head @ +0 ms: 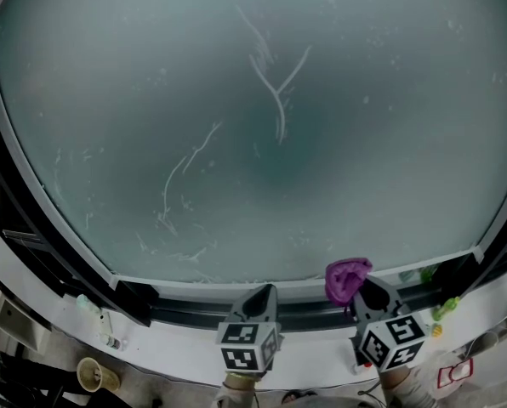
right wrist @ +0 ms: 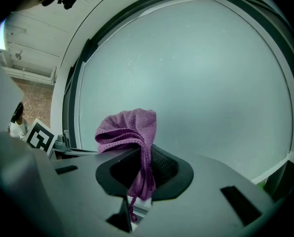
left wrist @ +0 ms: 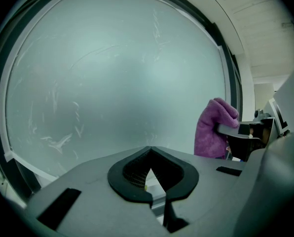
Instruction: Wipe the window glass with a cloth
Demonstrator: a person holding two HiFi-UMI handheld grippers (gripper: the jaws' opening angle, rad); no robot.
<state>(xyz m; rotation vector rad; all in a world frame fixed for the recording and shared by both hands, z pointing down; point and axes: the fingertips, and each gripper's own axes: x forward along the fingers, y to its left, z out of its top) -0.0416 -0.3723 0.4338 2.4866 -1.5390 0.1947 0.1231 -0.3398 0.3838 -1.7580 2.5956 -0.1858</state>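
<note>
- We see a large pane of frosted, pale grey-green window glass filling most of the head view, set in a dark window frame above a white sill.
- Thin white smear lines mark the glass: one forked streak toward 12 o'clock and a fainter curved one toward 8 o'clock.
- The right gripper is pinching a purple knitted cloth. In the right gripper view we see the fabric caught between the black pads, a bunched fold standing up above them and a thinner tail hanging below.
- In the head view that purple cloth sits at about 5 o'clock, at the lower edge of the pane just above the dark frame. We cannot tell whether it touches the glass.
- The left gripper has its jaws pressed together at the tips. We see nothing between them, only a small triangular gap behind the point where the pads meet.
- In the head view the left gripper is at 6 o'clock, its tip pointing up over the dark frame, near the right gripper but apart from it.
- From the left gripper view, the cloth shows at 3 o'clock, draped over the tip of the right gripper in front of the glass.
- Each gripper carries a white cube with black square markers, low in the head view over the sill.
- A small tan paper cup stands at 7 o'clock and a bright green object at 4 o'clock, too small for us to identify.
</note>
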